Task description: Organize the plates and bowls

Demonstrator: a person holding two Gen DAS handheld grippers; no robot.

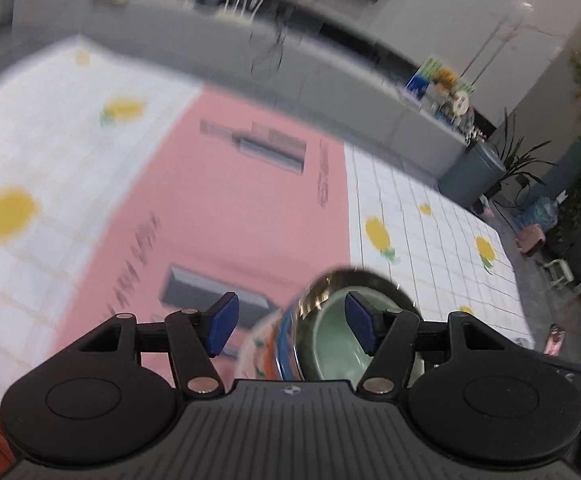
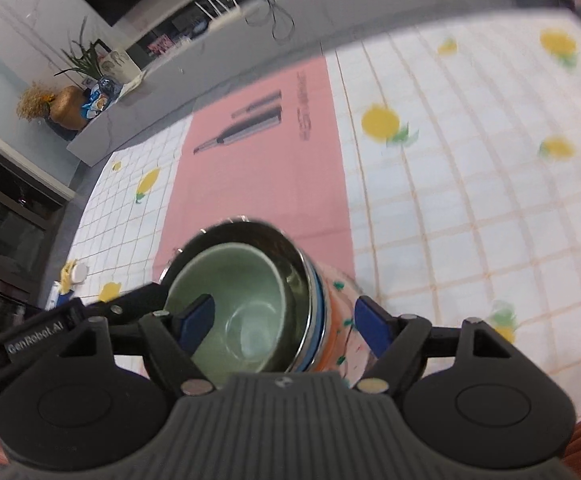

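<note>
A stack of nested bowls sits between the two grippers: a pale green bowl [image 2: 230,304] inside a steel bowl [image 2: 290,248], on blue, orange and white patterned bowls [image 2: 342,308]. My right gripper [image 2: 286,326] is open, its jaws straddling the stack's wall, left fingertip inside the green bowl. My left gripper [image 1: 290,328] is open, its right fingertip inside the green bowl [image 1: 330,336]; the steel bowl's rim [image 1: 310,288] and the patterned bowls [image 1: 266,344] lie between its fingers. The stack looks tilted.
The table carries a white grid cloth with lemon prints [image 2: 470,184] and a pink mat [image 1: 218,208] in the middle. A small white lid [image 2: 79,272] lies near the table's left edge. A grey counter [image 1: 330,80] runs behind. The view is motion-blurred.
</note>
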